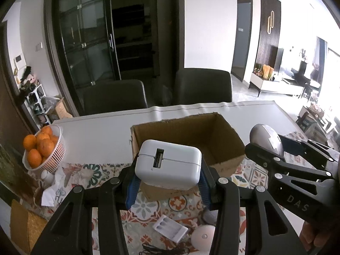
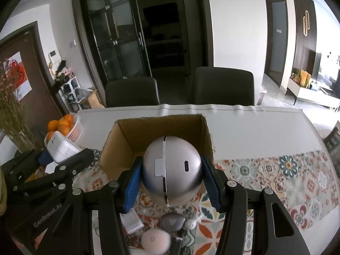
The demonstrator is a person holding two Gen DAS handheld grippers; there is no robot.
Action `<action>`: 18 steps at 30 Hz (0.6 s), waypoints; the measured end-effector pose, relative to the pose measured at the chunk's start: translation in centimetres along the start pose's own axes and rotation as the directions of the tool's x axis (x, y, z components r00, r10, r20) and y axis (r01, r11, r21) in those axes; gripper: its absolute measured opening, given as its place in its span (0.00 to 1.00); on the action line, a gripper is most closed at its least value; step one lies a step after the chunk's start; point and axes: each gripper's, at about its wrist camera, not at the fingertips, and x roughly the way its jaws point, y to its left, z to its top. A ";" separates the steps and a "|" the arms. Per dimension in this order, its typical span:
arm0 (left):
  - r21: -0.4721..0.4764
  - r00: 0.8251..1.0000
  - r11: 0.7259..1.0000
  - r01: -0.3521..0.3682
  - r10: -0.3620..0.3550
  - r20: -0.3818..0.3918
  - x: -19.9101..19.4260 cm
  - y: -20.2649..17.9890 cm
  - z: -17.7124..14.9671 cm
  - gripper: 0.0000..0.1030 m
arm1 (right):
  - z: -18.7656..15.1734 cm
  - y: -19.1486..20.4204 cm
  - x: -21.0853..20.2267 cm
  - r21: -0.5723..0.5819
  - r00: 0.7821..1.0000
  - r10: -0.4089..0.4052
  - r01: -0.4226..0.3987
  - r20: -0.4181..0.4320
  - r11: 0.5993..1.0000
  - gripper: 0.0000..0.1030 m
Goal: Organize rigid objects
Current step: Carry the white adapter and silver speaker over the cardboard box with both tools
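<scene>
Two claws are each clenched on an object above the patterned tablecloth (image 2: 265, 170) of the surface. The left claw (image 1: 169, 182) grips a white rounded rectangular plastic device with a dark slot (image 1: 168, 164) between its blue pads, held in front of the open brown cardboard box (image 1: 191, 131). The right claw (image 2: 172, 182) grips a silver egg-shaped device with a chrome seam and a small port (image 2: 172, 170), just before the near wall of the same box, whose inside looks bare where it shows. Below the claws, on the cloth, lie a white compartmented battery holder (image 1: 170, 230), a pale round puck (image 2: 156, 241) and a grey rounded gadget (image 2: 171, 222). A white basket of oranges (image 1: 40, 148) stands at the far left.
</scene>
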 end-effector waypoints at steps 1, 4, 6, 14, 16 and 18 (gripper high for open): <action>0.000 1.000 1.000 0.004 -0.004 -0.005 0.3 0.1 0.5 0.45 | 0.5 0.0 0.3 -0.005 1.000 -0.003 0.003 -0.006 1.000 0.53; -0.004 1.000 1.000 0.008 -0.008 -0.029 1.1 0.5 1.6 0.46 | 1.7 0.0 1.1 -0.008 1.000 0.002 -0.002 -0.020 1.000 0.53; -0.009 0.999 1.000 0.008 -0.008 -0.045 1.8 0.7 2.3 0.45 | 2.5 0.0 1.8 -0.015 1.000 0.001 -0.002 -0.031 1.000 0.53; -0.013 0.991 1.000 0.024 -0.026 -0.134 5.1 1.2 4.5 0.45 | 5.1 -0.1 4.9 -0.033 0.993 0.017 -0.021 -0.117 0.999 0.53; -0.018 0.987 0.999 0.027 -0.030 -0.161 6.1 1.2 5.0 0.45 | 5.5 -0.4 5.9 -0.025 0.989 0.027 -0.031 -0.148 0.999 0.53; -0.021 0.979 0.999 0.034 -0.037 -0.201 7.5 1.1 5.4 0.45 | 5.8 -0.7 6.7 -0.024 0.985 0.021 -0.026 -0.174 0.999 0.53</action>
